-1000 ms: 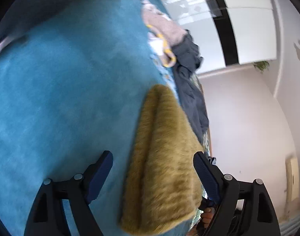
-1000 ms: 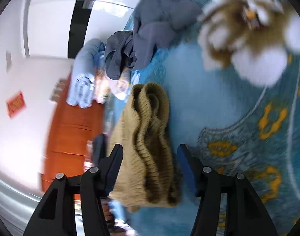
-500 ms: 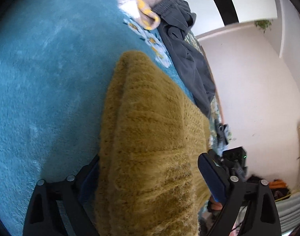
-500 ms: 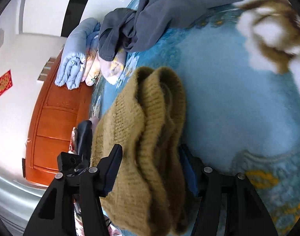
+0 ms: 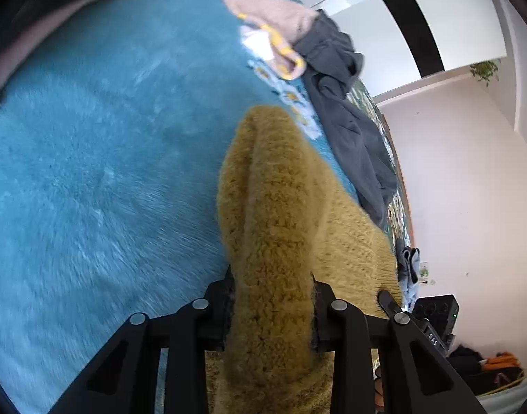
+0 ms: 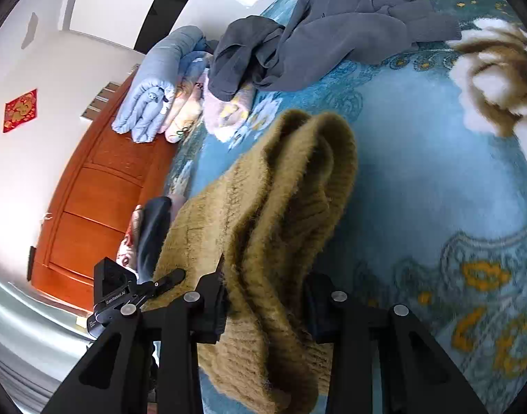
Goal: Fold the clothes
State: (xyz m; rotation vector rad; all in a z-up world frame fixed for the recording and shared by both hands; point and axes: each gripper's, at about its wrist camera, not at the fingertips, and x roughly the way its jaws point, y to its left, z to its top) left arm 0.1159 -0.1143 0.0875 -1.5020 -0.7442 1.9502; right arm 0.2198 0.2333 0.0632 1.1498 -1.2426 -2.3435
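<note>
A fuzzy teal blanket (image 5: 90,172) with white and gold flower patterns covers the bed ahead of both grippers. Beyond it stand pale walls, a dark-framed window (image 5: 411,17) and, left of the right gripper, an orange-brown wooden headboard (image 6: 90,207) bearing a rolled light-blue quilt (image 6: 153,89). A dark grey garment (image 6: 332,34) lies crumpled well ahead of the right gripper, and a pink garment (image 5: 273,17) sits far ahead of the left one, touching the grey one.

The mustard knit sweater (image 5: 273,241) is bunched and runs forward from between the fingers of the left gripper (image 5: 272,305), which is clamped on its thick fold. The right gripper (image 6: 265,305) likewise pinches the sweater's other end, the folds rising ahead of its fingers and draping below them. The left gripper's body shows just left of the right one.
</note>
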